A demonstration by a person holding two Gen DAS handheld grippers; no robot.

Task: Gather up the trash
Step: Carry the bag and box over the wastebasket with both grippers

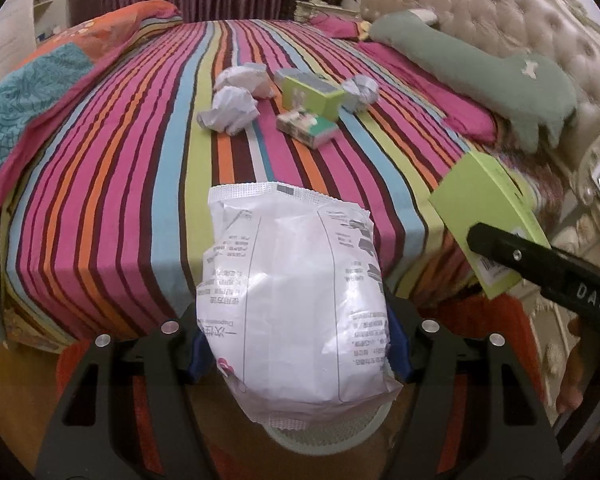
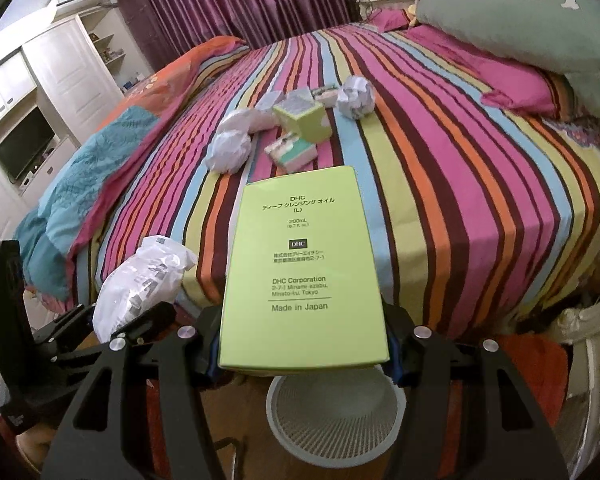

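Observation:
My left gripper (image 1: 296,360) is shut on a white printed plastic packet (image 1: 292,296), held above a white mesh bin (image 1: 320,436) on the floor at the bed's foot. My right gripper (image 2: 304,354) is shut on a lime-green DHC box (image 2: 304,272), held over the same mesh bin (image 2: 336,412). The packet also shows in the right wrist view (image 2: 140,280), and the box in the left wrist view (image 1: 488,216). On the striped bed lie crumpled paper balls (image 1: 230,110), a green carton (image 1: 312,94) and a small box (image 1: 306,126).
The striped bed (image 1: 140,184) fills the middle. A green plush pillow (image 1: 480,76) and tufted headboard (image 1: 540,12) are at right. A folded quilt (image 1: 32,92) lies at left. A wardrobe and TV (image 2: 24,152) stand left in the right wrist view.

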